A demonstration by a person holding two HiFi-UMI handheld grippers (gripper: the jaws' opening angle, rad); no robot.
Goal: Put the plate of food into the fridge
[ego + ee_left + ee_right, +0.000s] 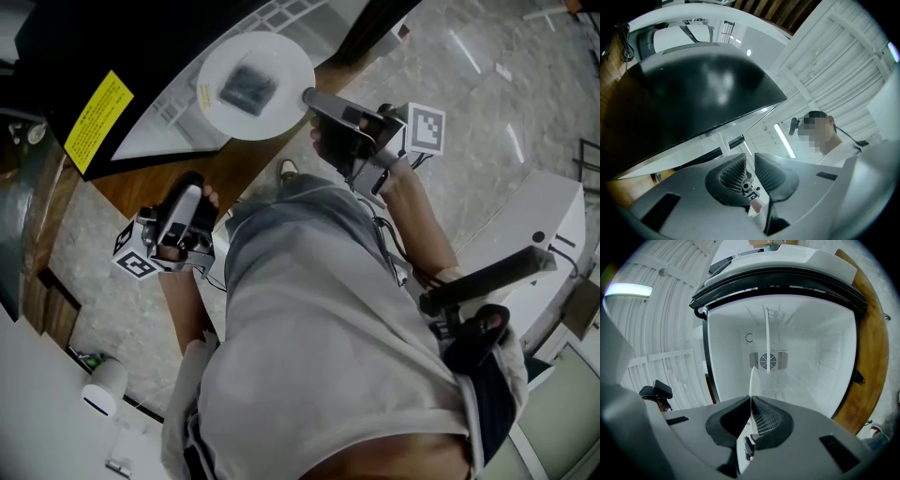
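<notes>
— At the fridge mouth, what's the right side got?

— Right gripper (311, 97) (751, 401): jaws clamped on the rim of the plate (281, 66). In the right gripper view the plate is edge-on, a thin white line pinched between the pads (766, 420). Head view has it face-up, with a dark block of food (248, 89) sitting mid-plate.

— Plate position relative to the fridge?

— I'm holding it out in front of me, over the white edge of the open fridge (811, 352). The right gripper view looks straight into the white cavity. Round fan grille (768, 360) on the back wall, and a thin white panel (767, 329) edge-on in line with it. I can't tell whether the plate's far rim has crossed the opening.

— Door?

— Black door (141, 47) stands open on my left, with a yellow label (98, 122) on it. It fills most of the left gripper view as a dark curved slab.

— Left side?

— Left gripper (190, 187) (749, 164) is low by my left hip, well apart from the plate. Jaws are parted by a narrow gap, with nothing between them. It points up past the door. My right forearm is stretched forward to the plate, marker cube (427, 127) just behind the grip.

— Contact anywhere else?

— Only my right jaws on the plate rim. Plate looks clear of the door.
</notes>
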